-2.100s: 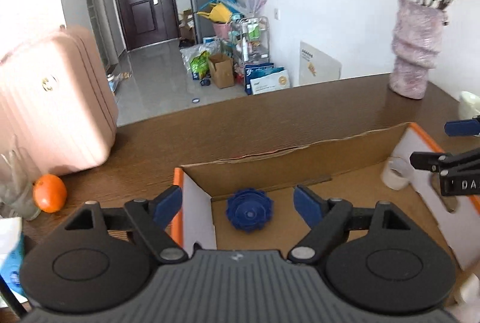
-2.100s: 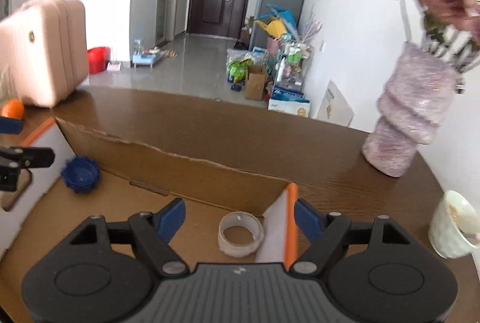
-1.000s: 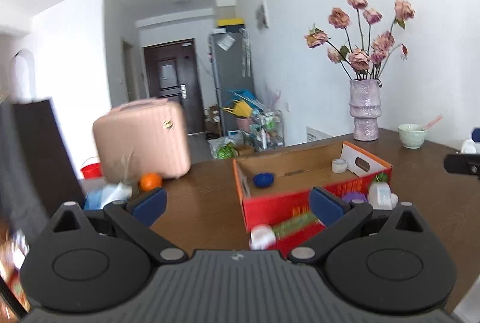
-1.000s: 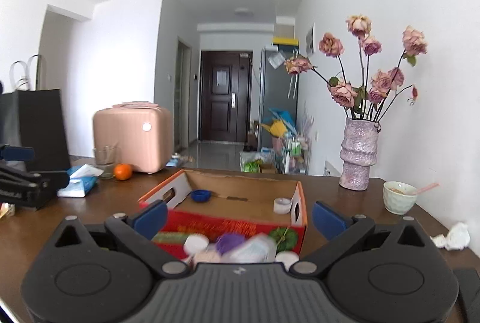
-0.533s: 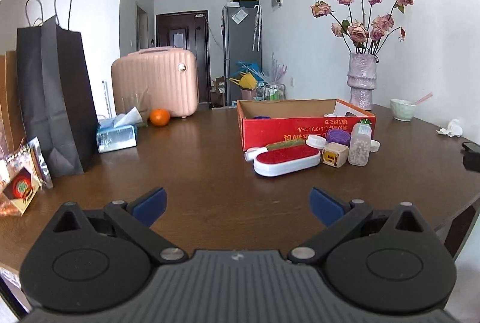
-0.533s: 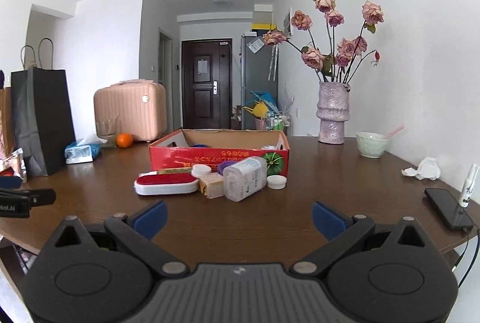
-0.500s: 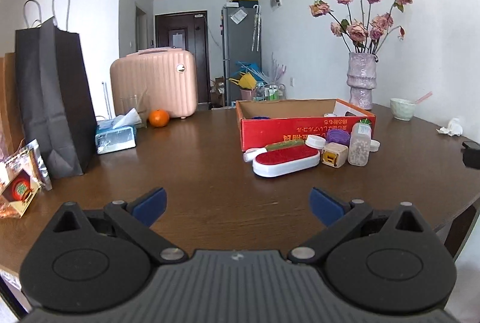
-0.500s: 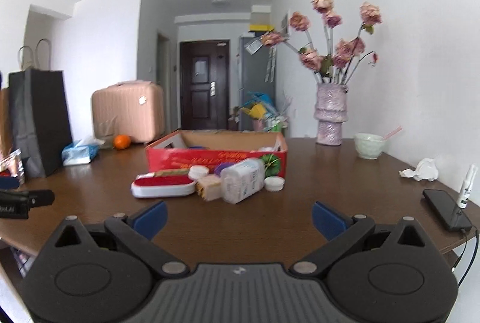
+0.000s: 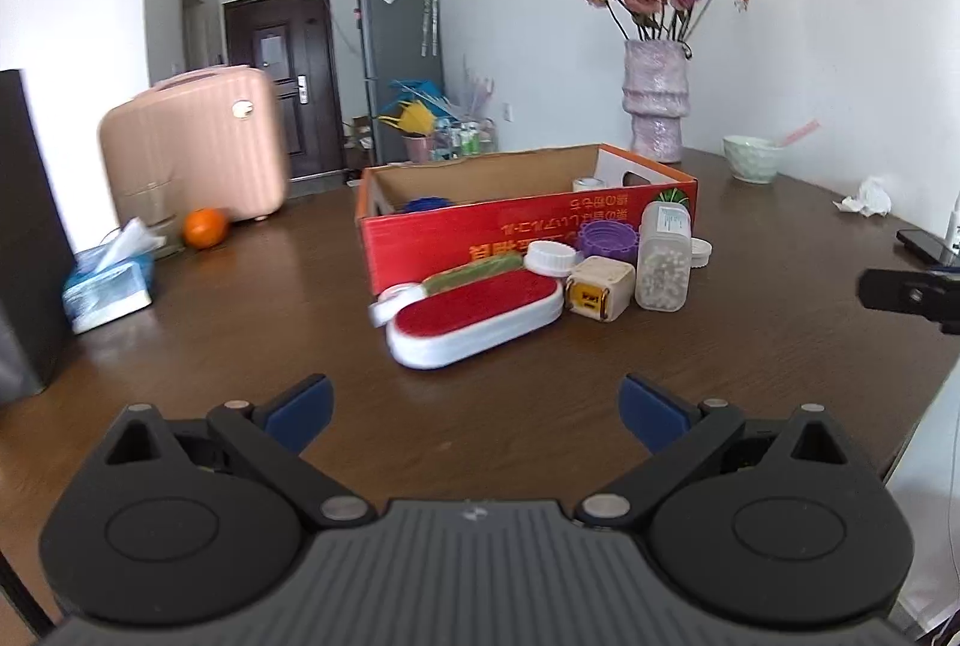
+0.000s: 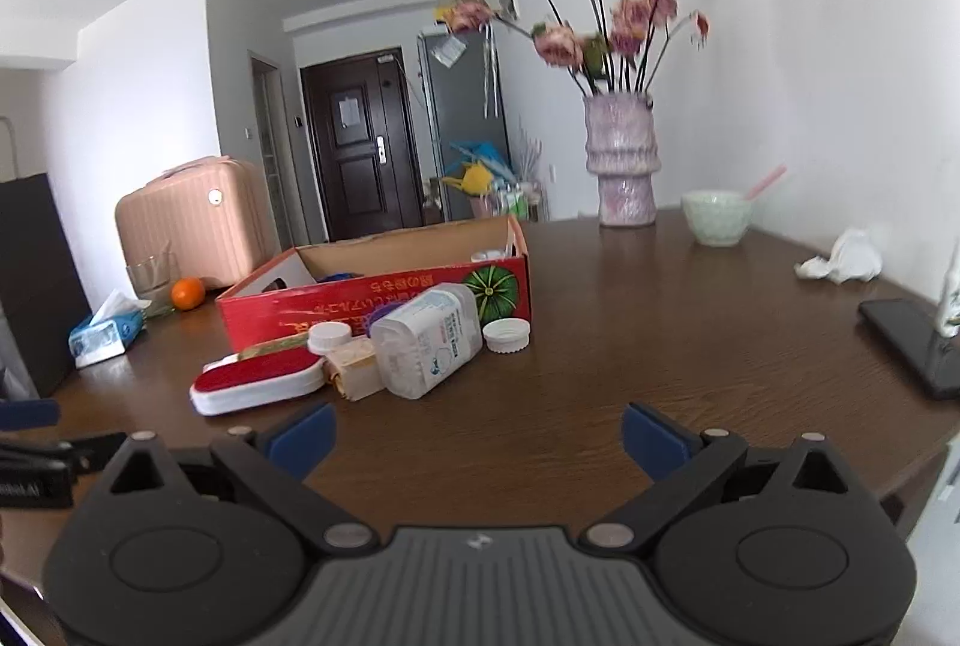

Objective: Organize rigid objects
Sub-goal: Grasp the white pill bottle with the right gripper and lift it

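Note:
A red cardboard box (image 9: 528,220) (image 10: 384,298) stands open on the brown table, with a blue lid (image 9: 429,203) and a tape roll (image 9: 585,183) inside. In front of it lie a red-and-white lint brush (image 9: 474,313) (image 10: 258,382), a beige cube (image 9: 600,286), a clear pill bottle (image 9: 663,256) (image 10: 429,340), a purple lid (image 9: 606,239) and white caps (image 9: 549,257) (image 10: 507,334). My left gripper (image 9: 474,412) is open and empty, short of the brush. My right gripper (image 10: 477,436) is open and empty, short of the bottle.
A pink vase of flowers (image 9: 657,100), a green bowl (image 9: 753,157), crumpled tissue (image 9: 867,196) and a phone (image 10: 912,340) are at the right. An orange (image 9: 204,226), tissue pack (image 9: 108,280), pink suitcase (image 9: 192,148) and black bag (image 9: 24,226) are at the left.
Both grippers pulled back out of the box to the table's near edge, then moved forward a little toward the pile. Both stayed open and empty.

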A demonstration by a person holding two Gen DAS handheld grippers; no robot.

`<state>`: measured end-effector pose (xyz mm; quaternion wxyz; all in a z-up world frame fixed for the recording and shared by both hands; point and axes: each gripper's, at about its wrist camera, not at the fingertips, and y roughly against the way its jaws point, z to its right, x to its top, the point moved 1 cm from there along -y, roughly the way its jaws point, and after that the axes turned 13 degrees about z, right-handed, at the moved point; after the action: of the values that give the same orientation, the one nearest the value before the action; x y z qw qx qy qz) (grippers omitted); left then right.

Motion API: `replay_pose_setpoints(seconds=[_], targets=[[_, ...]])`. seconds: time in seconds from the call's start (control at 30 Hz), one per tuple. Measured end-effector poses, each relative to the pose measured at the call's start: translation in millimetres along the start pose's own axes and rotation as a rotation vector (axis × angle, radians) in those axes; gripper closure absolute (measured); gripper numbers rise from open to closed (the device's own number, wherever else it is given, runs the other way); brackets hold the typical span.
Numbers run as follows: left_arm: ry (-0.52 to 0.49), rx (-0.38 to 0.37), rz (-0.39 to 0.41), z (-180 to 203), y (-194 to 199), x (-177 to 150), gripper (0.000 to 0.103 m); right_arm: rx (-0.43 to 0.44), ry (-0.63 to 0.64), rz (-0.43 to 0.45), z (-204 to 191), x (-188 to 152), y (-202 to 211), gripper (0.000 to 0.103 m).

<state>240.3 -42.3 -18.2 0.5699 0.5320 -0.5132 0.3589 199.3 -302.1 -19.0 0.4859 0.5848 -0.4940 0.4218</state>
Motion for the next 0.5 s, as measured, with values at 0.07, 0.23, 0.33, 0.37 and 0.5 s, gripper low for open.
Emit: replay_pose_setpoints(seconds=[0.07,0.23,0.33,0.37,0.5], targets=[[0.004,-0.004,-0.026,2,-22,4,0.0,0.023,0.011,-0.027,-1,6,-41,0.003],[0.094,-0.038,-0.042,7,-74,22,0.0,0.101,0.022,-0.024,-5,26,-111,0.012],[0.238,-0.087,-0.065,16,-107,33,0.003,0.108,0.019,-0.053,4,41,-168,0.028],[0.305,-0.114,-0.083,19,-118,36,0.008,0.117,0.008,-0.073,8,44,-184,0.038],[0.522,-0.235,-0.19,34,-157,33,0.042,0.269,-0.139,-0.23,28,40,-244,0.058]])
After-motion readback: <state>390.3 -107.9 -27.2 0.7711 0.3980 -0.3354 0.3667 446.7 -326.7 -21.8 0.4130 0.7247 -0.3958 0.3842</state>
